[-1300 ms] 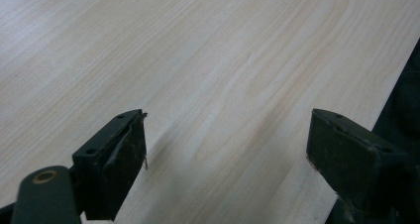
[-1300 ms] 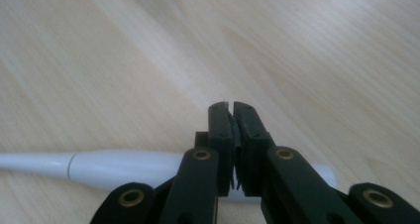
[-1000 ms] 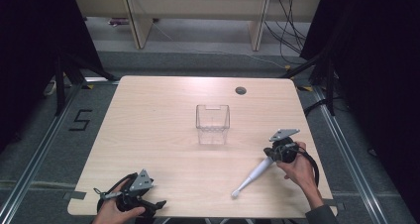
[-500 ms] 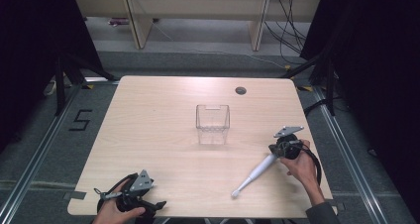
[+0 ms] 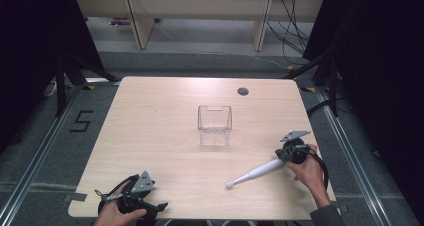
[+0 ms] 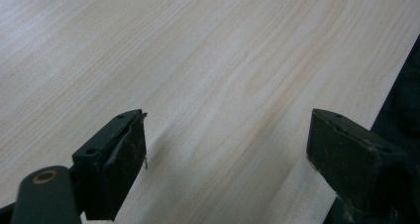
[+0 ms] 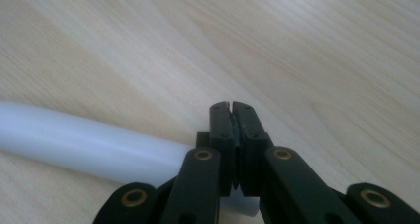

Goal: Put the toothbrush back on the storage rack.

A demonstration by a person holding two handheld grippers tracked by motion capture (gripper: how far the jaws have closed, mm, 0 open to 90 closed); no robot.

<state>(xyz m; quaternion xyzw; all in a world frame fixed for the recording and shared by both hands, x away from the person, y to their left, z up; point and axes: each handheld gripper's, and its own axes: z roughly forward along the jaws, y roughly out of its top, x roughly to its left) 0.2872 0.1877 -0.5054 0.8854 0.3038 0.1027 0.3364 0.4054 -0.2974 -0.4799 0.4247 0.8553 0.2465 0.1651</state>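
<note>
A white rod (image 5: pixel 254 174) with a rounded tip lies slanted on the wooden table (image 5: pixel 165 121) at the near right. My right gripper (image 5: pixel 283 156) sits at the rod's thicker end, held by a hand. In the right gripper view its jaws are pressed together with nothing between the tips (image 7: pixel 231 116), and the rod (image 7: pixel 84 143) runs off to the left from under them. A clear plastic box (image 5: pixel 214 124) stands upright in the middle of the table. My left gripper (image 5: pixel 159 206) rests at the near left edge, open; its pads (image 6: pixel 130 149) are wide apart over bare wood.
A round cable hole (image 5: pixel 243 91) sits in the table top at the far right. Wooden shelving (image 5: pixel 135 16) and loose cables (image 5: pixel 292 31) stand on the floor beyond the table. Dark floor with rails runs along both sides.
My right gripper has drifted a little right and nearer. The white rod has swung with it, and its rounded tip has shifted left. The left gripper has not moved.
</note>
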